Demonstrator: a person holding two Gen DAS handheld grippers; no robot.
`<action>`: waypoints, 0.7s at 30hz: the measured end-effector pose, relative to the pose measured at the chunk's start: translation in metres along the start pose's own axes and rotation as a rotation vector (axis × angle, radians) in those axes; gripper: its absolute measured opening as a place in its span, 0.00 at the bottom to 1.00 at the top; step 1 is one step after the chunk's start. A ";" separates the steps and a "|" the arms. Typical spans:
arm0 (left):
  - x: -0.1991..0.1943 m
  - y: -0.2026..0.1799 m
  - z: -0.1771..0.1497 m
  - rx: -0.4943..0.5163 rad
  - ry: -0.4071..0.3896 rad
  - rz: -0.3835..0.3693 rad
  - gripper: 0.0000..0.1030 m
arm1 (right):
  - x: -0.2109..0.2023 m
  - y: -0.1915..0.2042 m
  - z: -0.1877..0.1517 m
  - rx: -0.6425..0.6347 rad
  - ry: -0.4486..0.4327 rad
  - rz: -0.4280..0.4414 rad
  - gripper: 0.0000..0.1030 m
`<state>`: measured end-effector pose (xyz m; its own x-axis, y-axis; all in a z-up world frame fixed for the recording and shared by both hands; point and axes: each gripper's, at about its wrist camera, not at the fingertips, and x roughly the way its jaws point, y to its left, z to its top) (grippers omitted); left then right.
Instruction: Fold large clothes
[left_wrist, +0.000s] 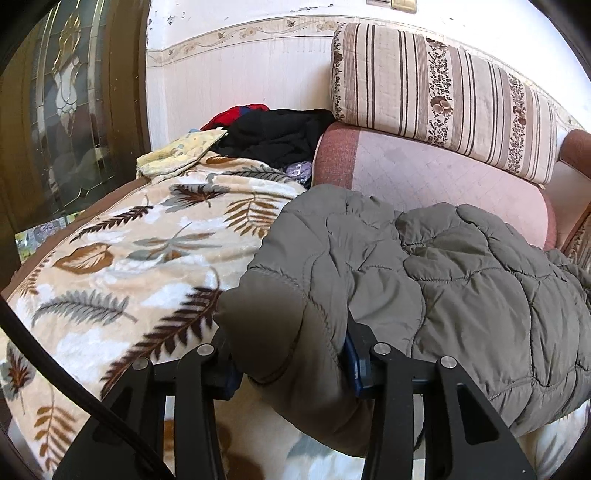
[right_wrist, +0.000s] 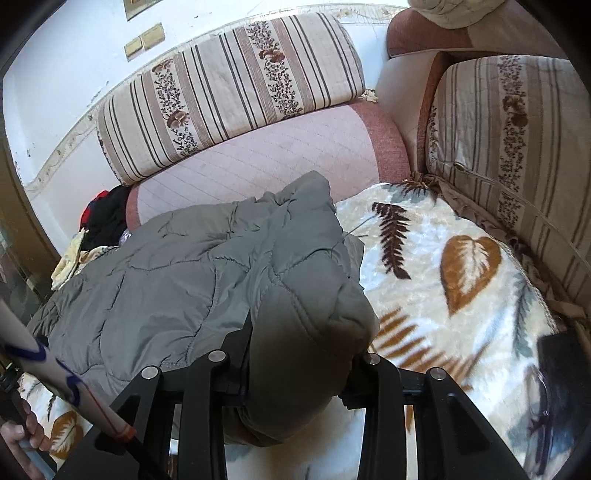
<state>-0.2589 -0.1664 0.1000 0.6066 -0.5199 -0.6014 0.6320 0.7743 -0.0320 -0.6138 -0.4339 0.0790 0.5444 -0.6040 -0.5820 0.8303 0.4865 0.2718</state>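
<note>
The jacket (left_wrist: 461, 266), a grey quilted one, lay on the leaf-print blanket (left_wrist: 122, 258) that covered the sofa (left_wrist: 424, 173) seat, its far part bunched toward the backrest. Each gripper had a near edge of it: the left gripper (left_wrist: 291, 354) was closed partway on a thick fold of padding, and the right gripper (right_wrist: 295, 373) was clamped the same way on the opposite corner, the cloth bulging out between the fingers (right_wrist: 236, 354) of each.

The step in hand looked like the first fold, with both near corners taken up together. The next move would call for carrying the two corners forward evenly over the body of the jacket, keeping the edge taut between them so the padding did not slump, then laying it flat toward the backrest before letting go.

No brand, label or writing could be read on the jacket; any tag was probably tucked inside the folds.
</note>
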 end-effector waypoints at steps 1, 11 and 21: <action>-0.008 0.003 -0.005 -0.001 -0.002 -0.002 0.41 | -0.005 -0.001 -0.004 0.005 0.000 0.002 0.36; -0.074 0.029 -0.067 -0.013 0.023 -0.006 0.41 | -0.069 -0.016 -0.071 0.014 0.023 0.005 0.36; -0.086 0.032 -0.107 -0.021 0.047 0.043 0.46 | -0.080 -0.030 -0.113 0.044 0.092 -0.029 0.36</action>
<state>-0.3423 -0.0580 0.0649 0.6092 -0.4687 -0.6397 0.5955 0.8031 -0.0213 -0.6955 -0.3291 0.0309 0.5086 -0.5561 -0.6574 0.8511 0.4401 0.2862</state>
